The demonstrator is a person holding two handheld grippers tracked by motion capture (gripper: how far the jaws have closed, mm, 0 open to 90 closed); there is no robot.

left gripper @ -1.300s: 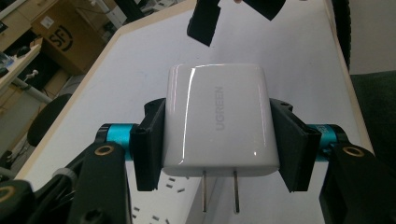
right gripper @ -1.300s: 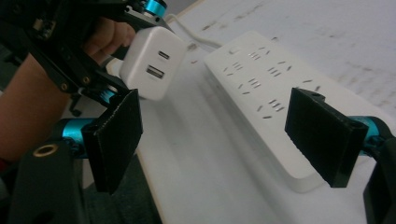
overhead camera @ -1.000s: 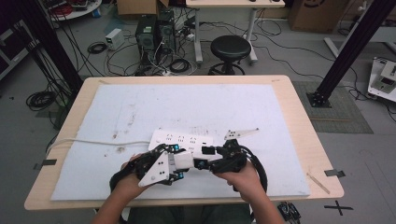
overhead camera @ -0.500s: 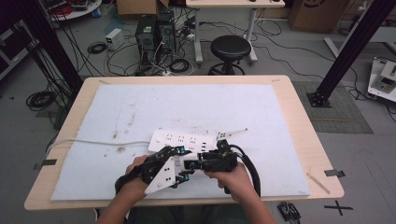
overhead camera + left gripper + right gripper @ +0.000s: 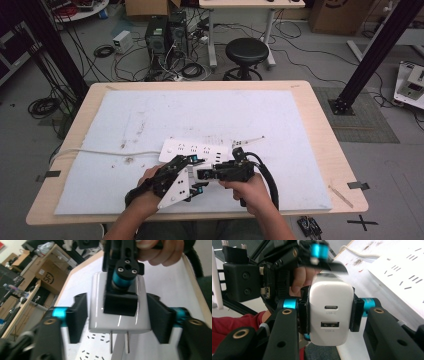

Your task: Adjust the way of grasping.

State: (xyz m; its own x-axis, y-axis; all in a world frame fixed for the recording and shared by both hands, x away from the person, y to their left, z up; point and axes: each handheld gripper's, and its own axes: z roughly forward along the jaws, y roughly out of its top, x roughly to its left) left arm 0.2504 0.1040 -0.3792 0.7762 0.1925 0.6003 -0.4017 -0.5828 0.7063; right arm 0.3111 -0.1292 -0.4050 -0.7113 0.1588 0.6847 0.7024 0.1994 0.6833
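A white USB charger [image 5: 329, 295] with two ports on its end is clamped between the pads of my right gripper [image 5: 329, 312], a little above the table. In the left gripper view the same charger [image 5: 120, 323] points its two prongs [image 5: 127, 342] down at the white power strip [image 5: 95, 350]. My left gripper [image 5: 119, 315] straddles the charger's sides, with a thin gap showing on one side. One of the right gripper's fingers [image 5: 120, 302] lies across the charger's face. From above, both grippers [image 5: 197, 170] meet just in front of the power strip [image 5: 195, 149].
The power strip's white cord [image 5: 100, 152] runs left off the grey mat [image 5: 225, 115]. A thin white stick [image 5: 247, 140] lies right of the strip. The near table edge [image 5: 200, 216] is close under the hands. A stool [image 5: 246, 50] and cables lie beyond the table.
Both hands have drifted a little left and toward the near edge, staying together around the charger. The power strip has not moved.
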